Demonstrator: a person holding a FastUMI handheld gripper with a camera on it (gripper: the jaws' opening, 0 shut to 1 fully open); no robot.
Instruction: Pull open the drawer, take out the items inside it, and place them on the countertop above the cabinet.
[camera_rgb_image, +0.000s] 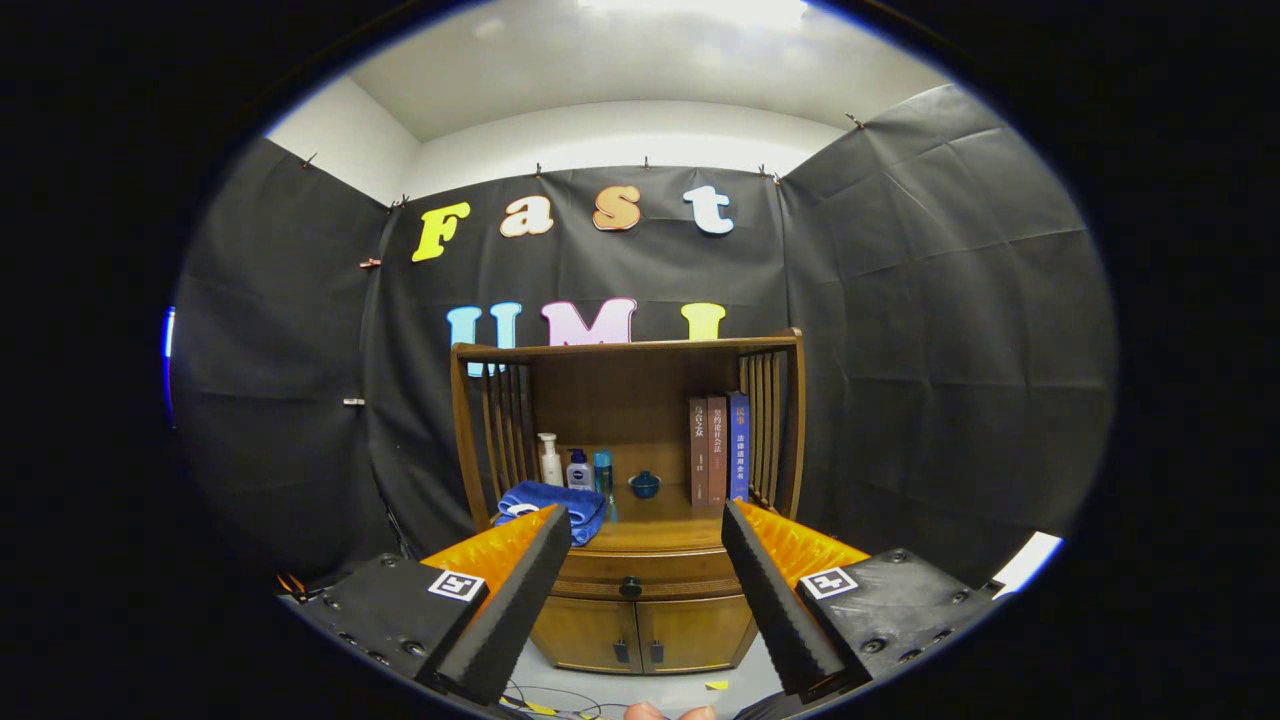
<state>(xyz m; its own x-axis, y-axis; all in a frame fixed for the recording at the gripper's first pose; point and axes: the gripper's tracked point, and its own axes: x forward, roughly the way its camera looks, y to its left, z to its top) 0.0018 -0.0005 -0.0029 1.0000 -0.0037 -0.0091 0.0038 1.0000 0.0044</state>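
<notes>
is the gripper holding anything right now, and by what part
Nothing is held. The gripper is open, jaws spread wide and apart from the cabinet; its drawer knob sits beyond them, untouched.

Your gripper (646, 520): two wedge-shaped fingers (505, 610) with ribbed inner pads, each on a dark block body (890, 600) with recessed screws. One square black-and-white marker (457, 585) per block. Jaws stand apart, nothing between them.
</notes>
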